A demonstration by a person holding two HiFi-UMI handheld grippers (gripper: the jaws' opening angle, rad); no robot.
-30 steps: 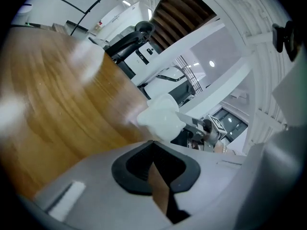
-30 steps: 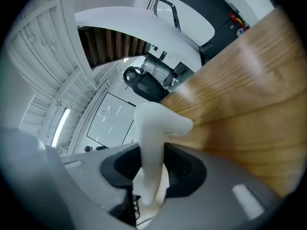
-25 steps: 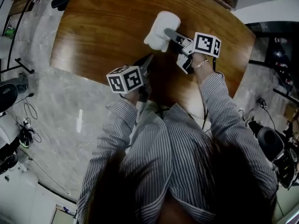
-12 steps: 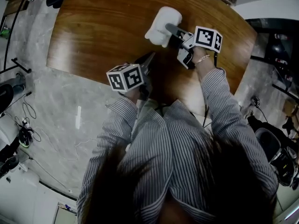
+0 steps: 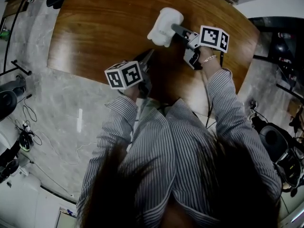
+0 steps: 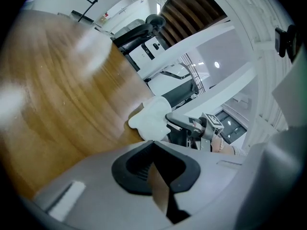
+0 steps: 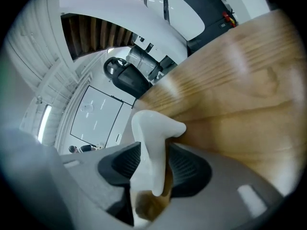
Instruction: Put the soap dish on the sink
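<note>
The white soap dish lies on the brown wooden table, toward its far side. My right gripper reaches it from the right. In the right gripper view the dish's rim stands between the jaws, which are opening; a gap shows beside the right-hand pad. My left gripper hovers over the table's near part, a short way from the dish and pointing at it. Its jaws are together with nothing in them. From the left gripper view I see the dish ahead with the right gripper at its edge.
The table's curved near edge runs just under my left hand. Grey marble floor with cables lies to the left. Dark chairs and gear stand at the right. No sink is in view.
The right gripper has tipped a little at the dish's edge and sits slightly farther right. The dish stays in the same spot on the table. The left gripper has held still.
</note>
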